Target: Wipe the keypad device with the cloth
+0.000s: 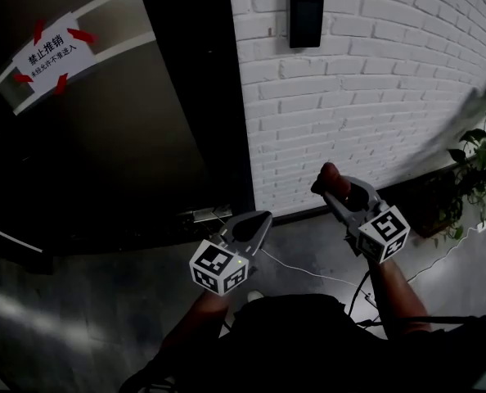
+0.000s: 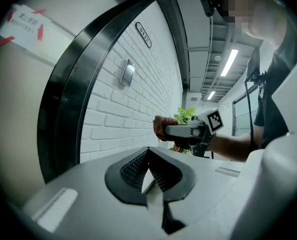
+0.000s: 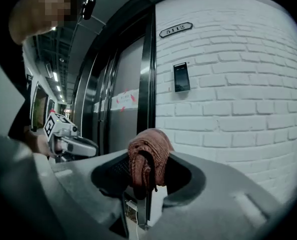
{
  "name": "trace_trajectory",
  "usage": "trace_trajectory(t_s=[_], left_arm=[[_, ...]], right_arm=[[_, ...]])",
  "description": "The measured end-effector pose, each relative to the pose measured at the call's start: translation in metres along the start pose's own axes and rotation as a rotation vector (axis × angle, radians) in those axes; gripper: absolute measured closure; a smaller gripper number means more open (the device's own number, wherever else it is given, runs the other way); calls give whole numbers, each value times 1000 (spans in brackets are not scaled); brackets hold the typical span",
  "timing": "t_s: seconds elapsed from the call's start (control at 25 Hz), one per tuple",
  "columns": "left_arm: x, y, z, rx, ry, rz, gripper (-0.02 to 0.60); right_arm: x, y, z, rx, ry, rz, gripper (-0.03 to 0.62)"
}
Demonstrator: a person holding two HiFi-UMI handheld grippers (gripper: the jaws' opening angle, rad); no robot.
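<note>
One keypad device (image 1: 306, 13), white brick wall (image 1: 374, 97)

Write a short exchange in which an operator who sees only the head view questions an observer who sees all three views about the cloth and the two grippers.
Operator: Is that reddish lump at the right gripper really clamped?
Observer: Yes. The right gripper view shows the cloth bunched between the jaws, with folds hanging down the front.
Operator: And the left gripper?
Observer: Its own view shows the jaws together with nothing between them.
</note>
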State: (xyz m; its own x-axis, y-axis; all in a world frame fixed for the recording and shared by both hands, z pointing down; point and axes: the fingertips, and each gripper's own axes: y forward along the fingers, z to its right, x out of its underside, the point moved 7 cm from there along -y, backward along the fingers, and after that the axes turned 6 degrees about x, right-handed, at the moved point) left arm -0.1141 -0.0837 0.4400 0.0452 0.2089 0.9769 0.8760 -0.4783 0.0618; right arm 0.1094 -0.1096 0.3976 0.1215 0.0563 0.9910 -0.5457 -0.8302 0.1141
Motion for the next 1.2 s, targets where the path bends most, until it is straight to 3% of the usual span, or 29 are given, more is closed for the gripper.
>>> trace_trajectory(t_s=[0.12,0.28,0.64,1.2], left_arm=[[0,4,14,-30,8,15,565],[1,15,40,-74,10,35,565],[17,36,97,-144,-11,22,565],[17,40,133,-163,13,14,565]], right_arm=[[18,-33,-12,-21,40,-17,450],[26,-67,-21,-65,9,-27,450],[32,-128,-7,-111,14,-7,450],[38,-150,-9,-126,14,20,451]])
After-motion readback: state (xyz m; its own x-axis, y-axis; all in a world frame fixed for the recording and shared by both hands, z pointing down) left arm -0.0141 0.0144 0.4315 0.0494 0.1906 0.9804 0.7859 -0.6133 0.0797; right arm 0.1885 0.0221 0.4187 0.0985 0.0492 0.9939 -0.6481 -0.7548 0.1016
